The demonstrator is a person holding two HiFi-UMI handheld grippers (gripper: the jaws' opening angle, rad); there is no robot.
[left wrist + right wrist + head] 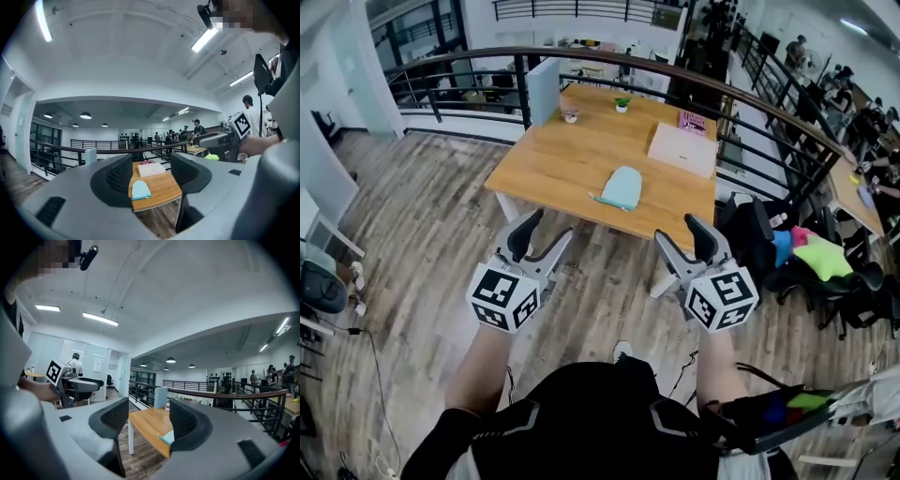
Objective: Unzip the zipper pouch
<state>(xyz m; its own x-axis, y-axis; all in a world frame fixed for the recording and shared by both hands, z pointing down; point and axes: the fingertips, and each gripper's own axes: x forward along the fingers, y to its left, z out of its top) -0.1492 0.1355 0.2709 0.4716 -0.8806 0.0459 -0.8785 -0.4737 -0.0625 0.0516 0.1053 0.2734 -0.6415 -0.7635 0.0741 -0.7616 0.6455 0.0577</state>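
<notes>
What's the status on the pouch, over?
Left hand-held gripper and right hand-held gripper open, empty, short of the table. Zipper pouch flat near its front edge, untouched. Nothing in the way; box sits behind it.

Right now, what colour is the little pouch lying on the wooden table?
The pouch is light blue-green, a pale teal. It shows best in the head view.

An open-plan office: a wooden bench [572, 164] stands on plank flooring [422, 234], with a curved black railing [609, 58] just behind it. Beyond the railing, to the bench's right, people [798, 49] work at long desks [853, 192]. Strip lights [205, 40] hang overhead.
</notes>
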